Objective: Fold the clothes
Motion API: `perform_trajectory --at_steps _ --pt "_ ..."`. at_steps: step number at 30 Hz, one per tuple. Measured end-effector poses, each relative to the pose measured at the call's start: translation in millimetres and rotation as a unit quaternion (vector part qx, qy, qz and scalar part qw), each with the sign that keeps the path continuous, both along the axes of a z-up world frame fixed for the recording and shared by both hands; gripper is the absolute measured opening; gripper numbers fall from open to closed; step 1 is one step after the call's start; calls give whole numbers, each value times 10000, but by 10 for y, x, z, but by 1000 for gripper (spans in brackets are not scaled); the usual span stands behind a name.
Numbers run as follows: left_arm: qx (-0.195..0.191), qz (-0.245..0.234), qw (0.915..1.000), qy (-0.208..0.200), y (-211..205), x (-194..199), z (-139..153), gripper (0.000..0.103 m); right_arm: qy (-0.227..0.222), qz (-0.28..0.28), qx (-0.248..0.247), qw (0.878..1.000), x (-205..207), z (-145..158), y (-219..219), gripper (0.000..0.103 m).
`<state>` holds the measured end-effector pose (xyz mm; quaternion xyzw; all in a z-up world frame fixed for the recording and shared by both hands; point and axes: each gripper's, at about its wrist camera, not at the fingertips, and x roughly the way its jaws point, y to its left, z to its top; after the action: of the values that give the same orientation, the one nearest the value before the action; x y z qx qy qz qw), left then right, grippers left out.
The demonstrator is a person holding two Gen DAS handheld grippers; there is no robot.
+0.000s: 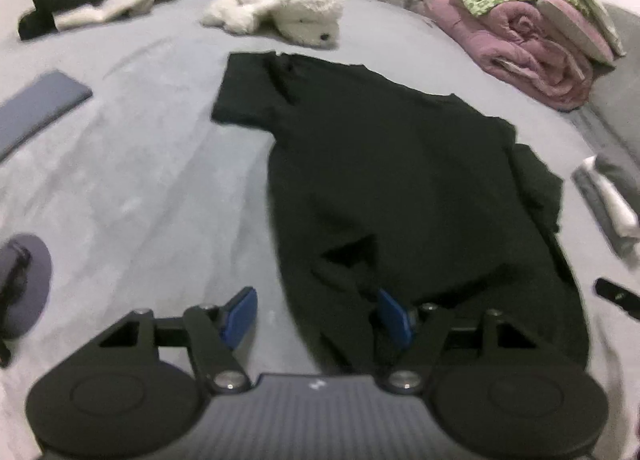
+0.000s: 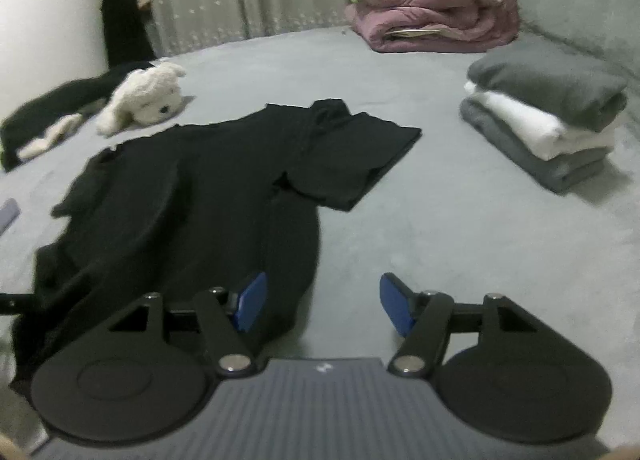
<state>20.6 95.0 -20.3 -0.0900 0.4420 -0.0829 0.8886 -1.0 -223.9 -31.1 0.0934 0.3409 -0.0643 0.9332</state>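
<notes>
Black cotton, a T-shirt [image 1: 384, 179], lies spread on the grey bed [image 1: 140, 179] so its sleeves can be folded in. In the left wrist view, the left claw [image 1: 318, 314] gapes empty over the hem. In the right wrist view, the right claw [image 2: 322, 306] straddles the opposite hem edge, wide open, gripping nothing.

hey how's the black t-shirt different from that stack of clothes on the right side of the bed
The black t-shirt lies spread out in one layer, sleeves out; the stack is folded into neat blocks piled three high. The t-shirt is all black; the stack is grey, white and grey. The t-shirt sits at the near edge by both grippers; the stack lies farther back, apart from it. Both rest on the grey bed.
</notes>
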Motion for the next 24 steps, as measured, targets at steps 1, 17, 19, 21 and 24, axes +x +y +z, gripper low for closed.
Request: perform_trajectory --at_steps 1,17,19,21,24 --pt "-24 -26 10000 16 13 0 3 68 56 -17 46 10000 1 -23 -25 67" --pt "-339 -206 9983 416 62 39 -69 55 697 477 1018 9912 55 -112 -52 67" --pt "-387 -242 9977 495 61 25 -95 51 788 612 1237 9873 40 -122 -11 67" --pt "-514 -314 9965 581 58 12 -115 48 874 746 1463 9825 19 -129 30 67" --pt "-766 -407 9936 721 56 -2 -157 34 950 980 1913 9720 -11 -142 109 60"
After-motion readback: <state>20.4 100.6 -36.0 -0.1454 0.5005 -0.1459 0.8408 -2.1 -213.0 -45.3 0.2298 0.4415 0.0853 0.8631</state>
